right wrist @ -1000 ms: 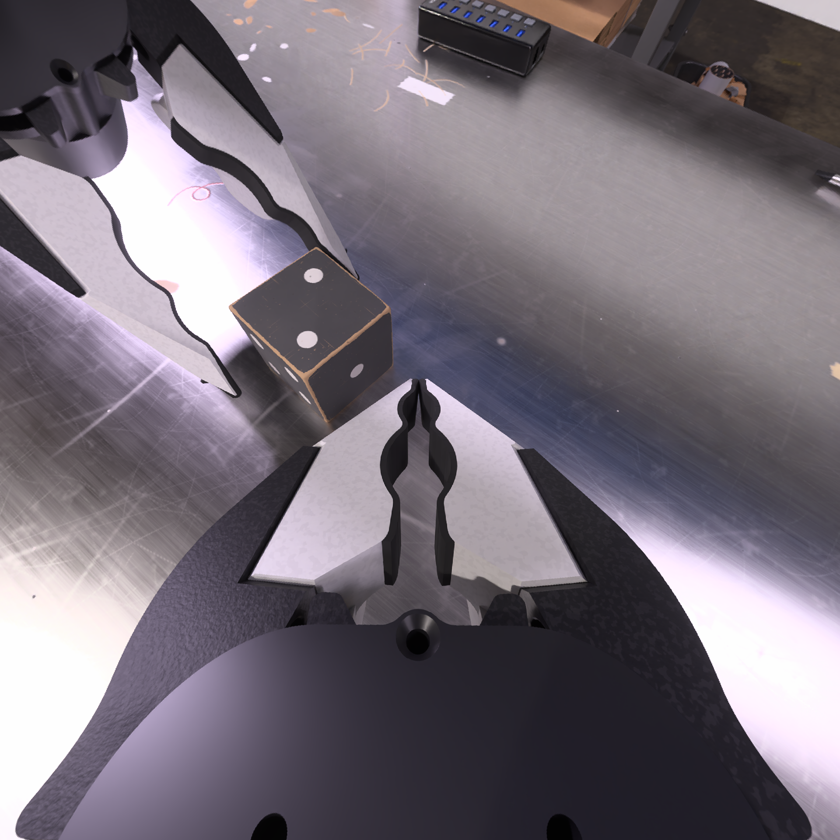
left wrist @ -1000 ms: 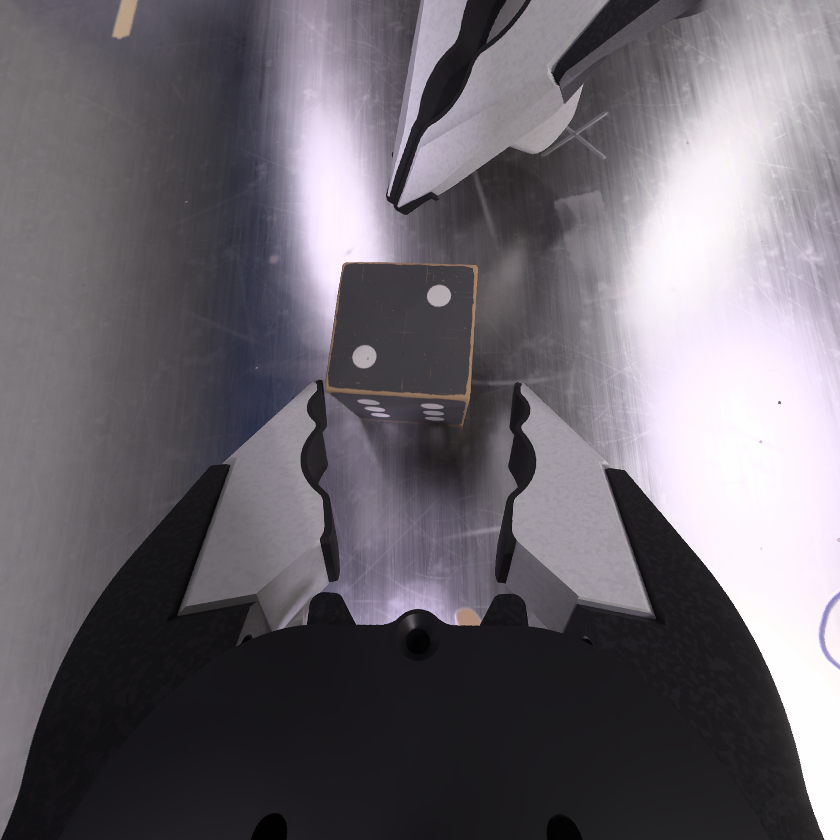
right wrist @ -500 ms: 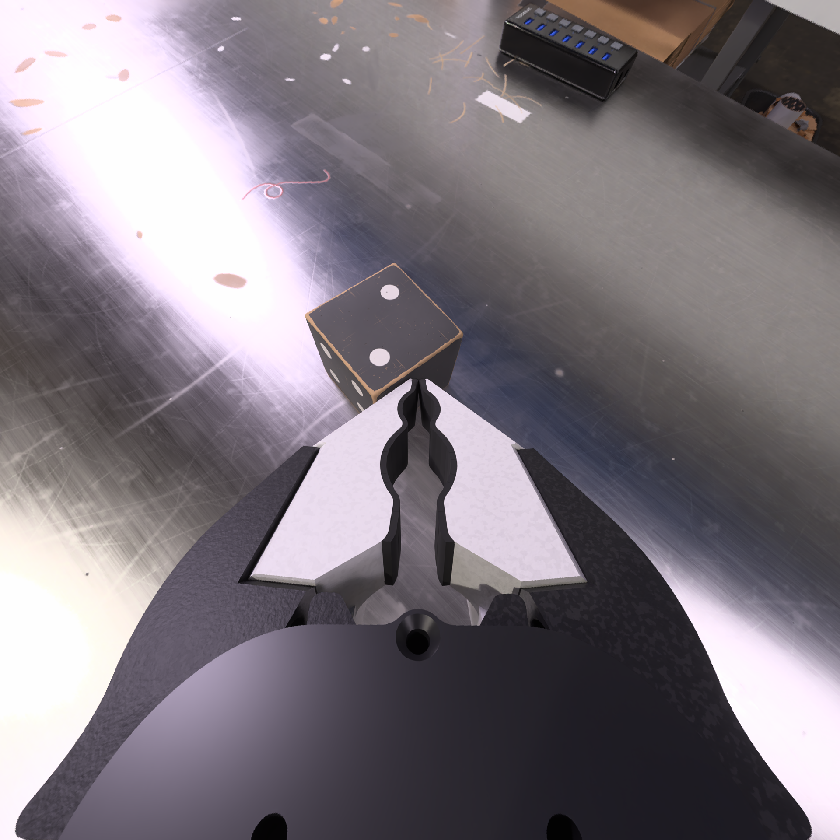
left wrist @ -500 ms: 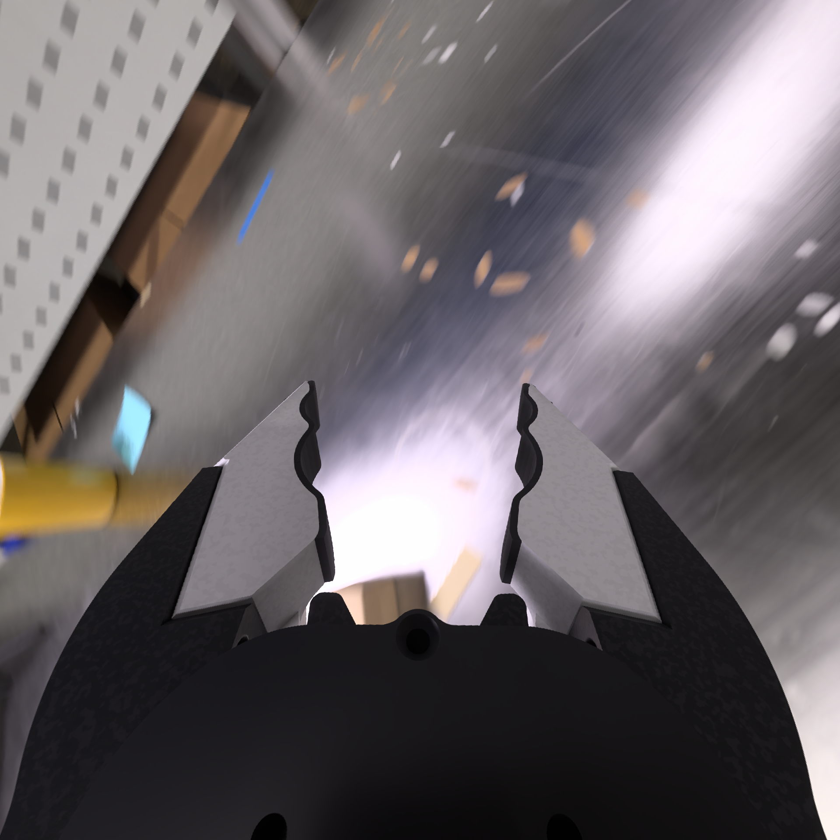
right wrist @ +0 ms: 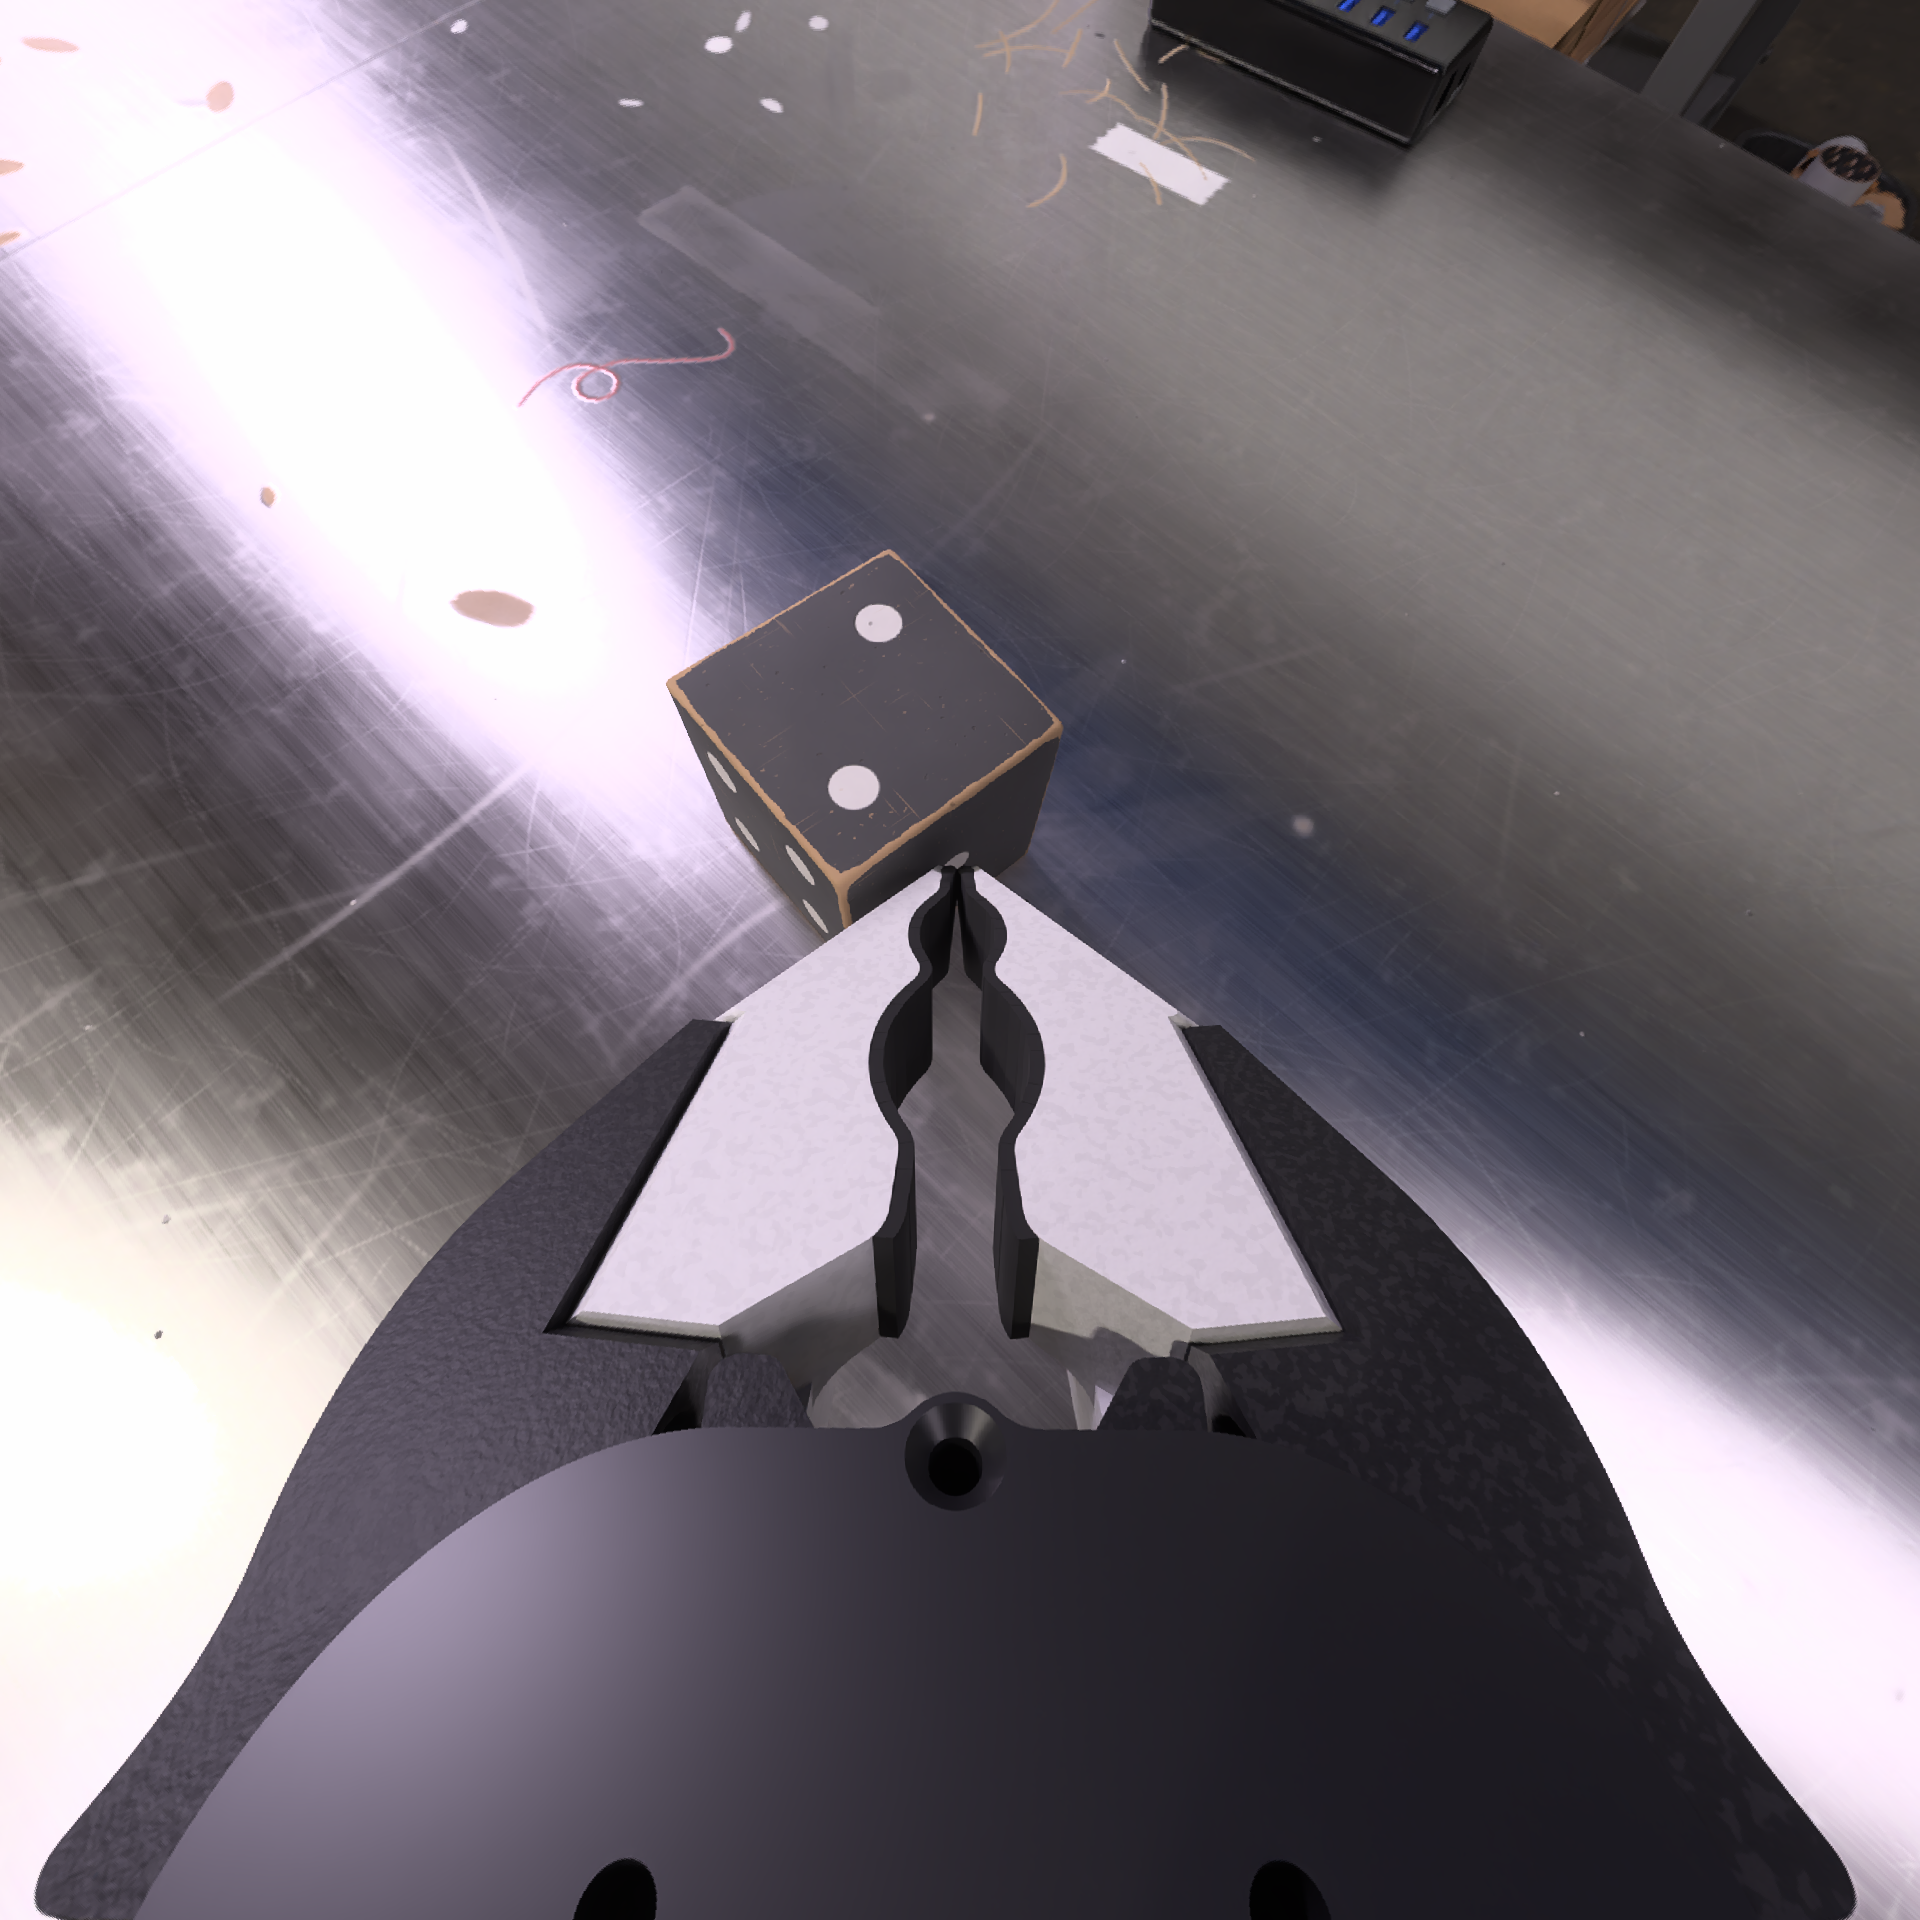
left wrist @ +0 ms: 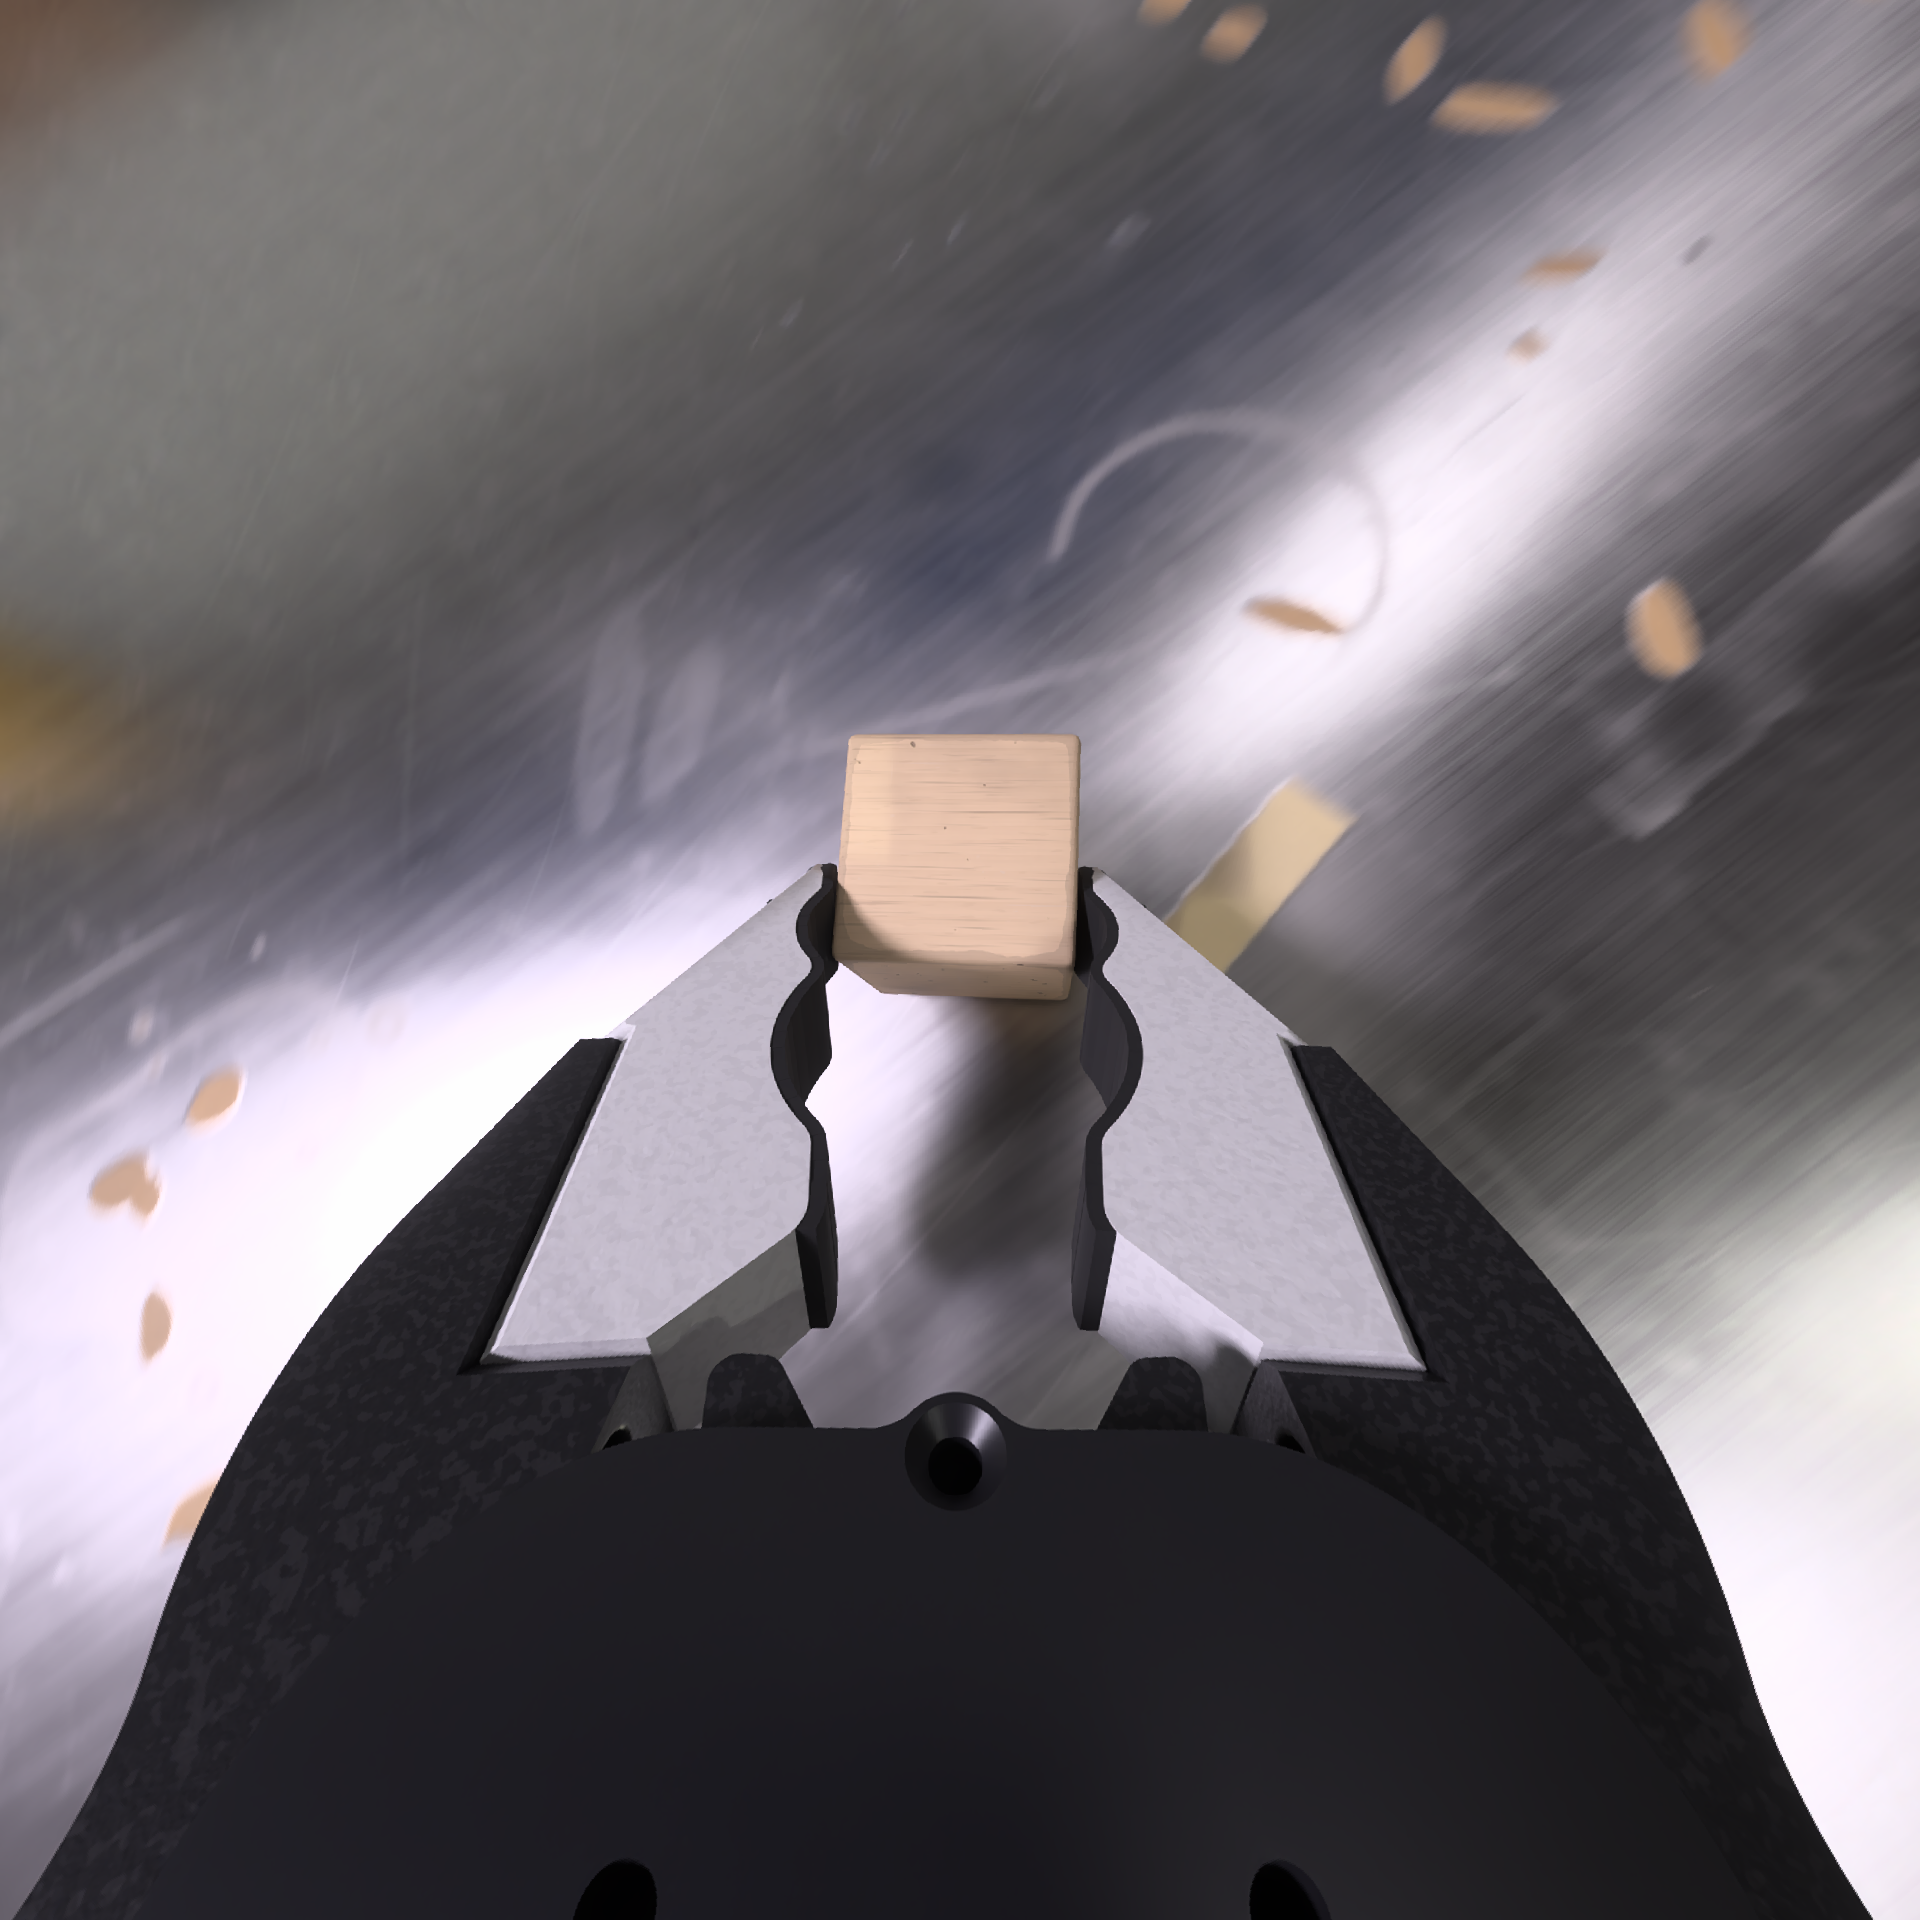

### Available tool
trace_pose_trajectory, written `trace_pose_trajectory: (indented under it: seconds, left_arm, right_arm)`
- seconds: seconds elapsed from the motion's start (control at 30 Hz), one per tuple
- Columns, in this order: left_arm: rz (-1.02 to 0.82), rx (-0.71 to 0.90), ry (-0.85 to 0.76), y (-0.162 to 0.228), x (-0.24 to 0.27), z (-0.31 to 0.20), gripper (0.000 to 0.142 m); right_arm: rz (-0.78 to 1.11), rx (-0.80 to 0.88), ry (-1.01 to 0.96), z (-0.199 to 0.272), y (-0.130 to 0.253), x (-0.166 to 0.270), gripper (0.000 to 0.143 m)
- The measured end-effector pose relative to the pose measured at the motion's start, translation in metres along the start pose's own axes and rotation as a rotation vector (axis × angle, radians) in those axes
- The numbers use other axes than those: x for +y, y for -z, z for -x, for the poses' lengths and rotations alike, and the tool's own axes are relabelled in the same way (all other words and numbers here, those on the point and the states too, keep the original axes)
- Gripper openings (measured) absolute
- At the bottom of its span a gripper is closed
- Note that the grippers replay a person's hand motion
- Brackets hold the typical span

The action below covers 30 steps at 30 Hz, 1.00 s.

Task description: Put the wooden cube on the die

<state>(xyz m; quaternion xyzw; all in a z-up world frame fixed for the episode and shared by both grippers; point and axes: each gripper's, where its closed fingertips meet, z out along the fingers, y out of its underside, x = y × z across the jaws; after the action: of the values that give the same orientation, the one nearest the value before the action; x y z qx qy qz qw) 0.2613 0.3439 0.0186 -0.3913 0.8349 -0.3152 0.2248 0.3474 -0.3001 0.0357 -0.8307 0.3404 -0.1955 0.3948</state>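
Observation:
The wooden cube (left wrist: 956, 868) is pale and plain, and sits between the tips of my left gripper (left wrist: 958, 894). The fingers (left wrist: 686, 1122) press on its two sides, so the gripper is shut on it. The background of the left wrist view is blurred. The die (right wrist: 868, 727) is black with white dots and worn tan edges. It stands on the scratched metal table (right wrist: 1455, 623) with two dots up. My right gripper (right wrist: 954, 878) is shut and empty, its tips just in front of the die's near corner. The die does not show in the left wrist view.
A black hub with blue ports (right wrist: 1320, 52) lies at the table's far right, near a white tape piece (right wrist: 1158, 166) and scattered shavings. A red curl mark (right wrist: 623, 374) lies left of the die. A tan strip (left wrist: 1262, 873) and wood chips lie beyond the cube.
My left gripper has swung away from the die, left the right wrist view, and closed on the wooden cube. The right gripper stays shut; the die now sits straight ahead of it.

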Motion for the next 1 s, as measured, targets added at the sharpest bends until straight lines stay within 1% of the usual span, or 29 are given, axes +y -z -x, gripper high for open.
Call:
trace_pose_trajectory:
  seconds: [0.03,0.1,0.13,0.2,0.27,0.33,0.4,0.47,0.53,0.6,0.67,0.73,0.77,0.83,0.9,1.0]
  left_arm:
    - [-0.027,0.021,-0.021,-0.002,-0.014,-0.01,0.045]
    - [-0.096,0.076,-0.108,-0.01,-0.06,-0.042,0.045]
    - [-0.144,0.107,-0.149,-0.015,-0.091,-0.064,0.045]
    - [-0.252,0.224,-0.239,-0.034,-0.162,-0.123,0.045]
    - [-0.301,0.357,-0.343,-0.062,-0.225,-0.193,0.045]
    - [-0.324,0.472,-0.465,-0.093,-0.277,-0.26,0.045]
    - [-0.327,0.598,-0.517,-0.122,-0.32,-0.321,0.045]
    - [-0.307,0.653,-0.59,-0.155,-0.351,-0.365,0.045]
    - [-0.259,0.705,-0.616,-0.183,-0.37,-0.397,0.045]
    - [-0.234,0.713,-0.646,-0.205,-0.383,-0.416,0.045]
    - [-0.207,0.724,-0.677,-0.215,-0.391,-0.426,0.045]
    - [-0.179,0.752,-0.663,-0.22,-0.396,-0.43,0.045]
    - [-0.158,0.739,-0.675,-0.224,-0.397,-0.43,0.045]
    - [-0.121,0.768,-0.685,-0.232,-0.393,-0.435,0.045]
    - [-0.101,0.743,-0.685,-0.242,-0.39,-0.437,0.045]
    - [-0.136,0.735,-0.676,-0.238,-0.39,-0.437,0.06]
  right_arm:
    - [-0.003,-0.006,-0.006,0.0,0.0,0.0,0.0]
    - [-0.004,-0.009,-0.011,-0.001,0.0,0.001,0.0]
    - [-0.005,-0.011,-0.011,-0.001,0.0,0.001,0.0]
    - [-0.01,-0.018,-0.013,-0.001,0.0,0.0,0.0]
    - [-0.014,-0.019,-0.014,-0.002,0.001,0.0,0.0]
    - [-0.02,-0.018,-0.019,-0.004,0.003,0.001,0.0]
    - [-0.027,-0.016,-0.025,-0.006,0.005,0.001,0.0]
    - [-0.032,-0.01,-0.028,-0.009,0.007,0.002,0.0]
    - [-0.041,-0.012,-0.032,-0.01,0.009,0.001,0.0]
    - [-0.05,-0.018,-0.038,-0.011,0.011,0.0,0.0]
    - [-0.051,-0.022,-0.034,-0.01,0.012,-0.001,0.0]
    - [-0.05,-0.024,-0.024,-0.008,0.012,-0.002,0.0]
    - [-0.051,-0.027,-0.02,-0.007,0.012,-0.003,0.0]
    - [-0.052,-0.031,-0.016,-0.006,0.012,-0.004,0.0]
    - [-0.053,-0.032,-0.017,-0.006,0.013,-0.004,0.0]
    - [-0.058,-0.028,-0.018,-0.006,0.015,-0.004,0.0]
